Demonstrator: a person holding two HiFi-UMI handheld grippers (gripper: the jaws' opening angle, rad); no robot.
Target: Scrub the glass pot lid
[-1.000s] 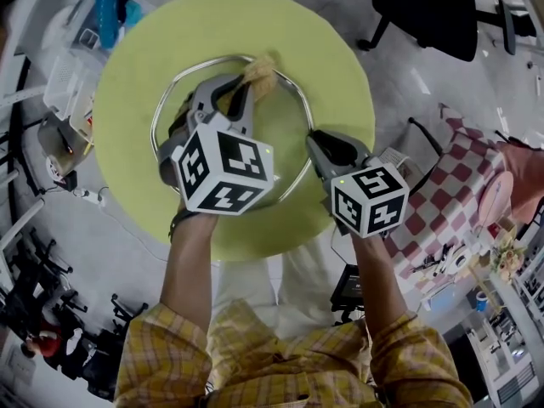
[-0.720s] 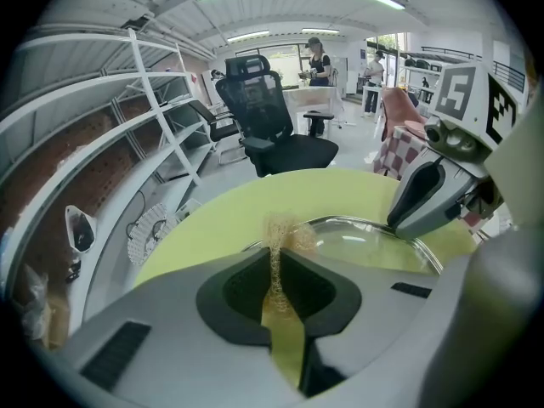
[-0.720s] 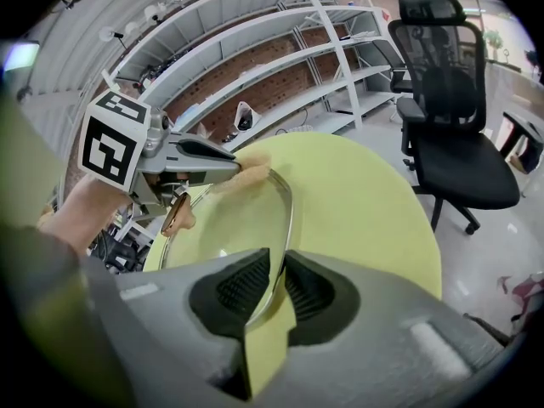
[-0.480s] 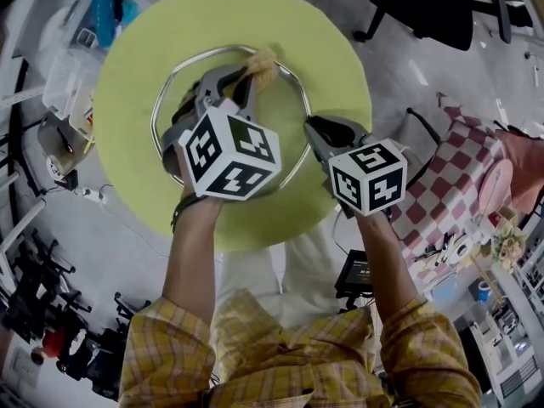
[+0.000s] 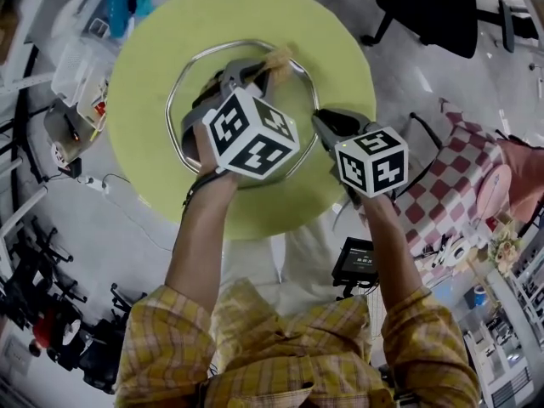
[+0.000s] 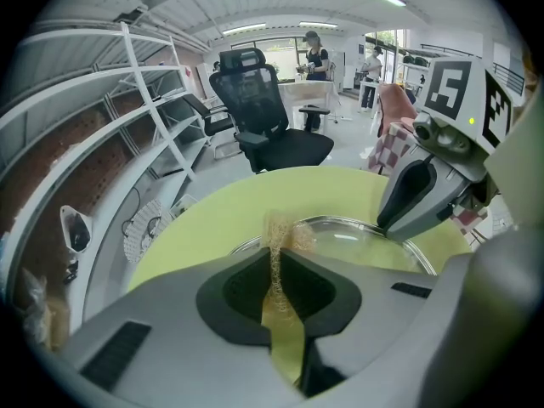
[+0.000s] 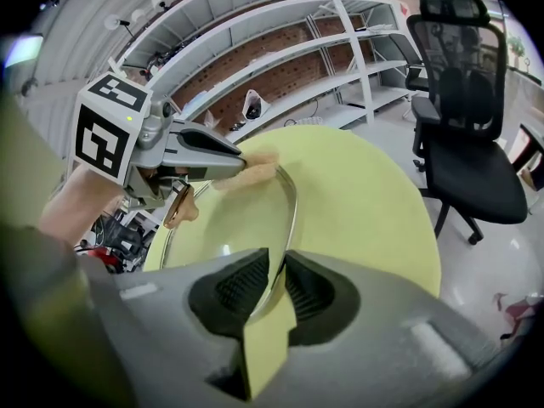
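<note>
Head view: my left fingers (image 5: 238, 73) squeeze the scrubber (image 5: 279, 58) on the lid's (image 5: 191, 87) far rim, right fingers (image 5: 330, 126) clamp its right edge.

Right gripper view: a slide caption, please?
Right gripper pinches the glass lid by its rim while the left gripper holds a tan scrubber to the far edge.

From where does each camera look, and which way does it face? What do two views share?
Head view: on the person's head, facing down at the green table; both forearms, left gripper, right gripper show.
Left gripper view: on that gripper, facing along its jaws, shut on the scrubber, toward an office chair.
Right gripper view: on that gripper, facing along its jaws, shut on the glass pot lid, toward shelves.
Shared: both gripper views show the lid and the other gripper.
</note>
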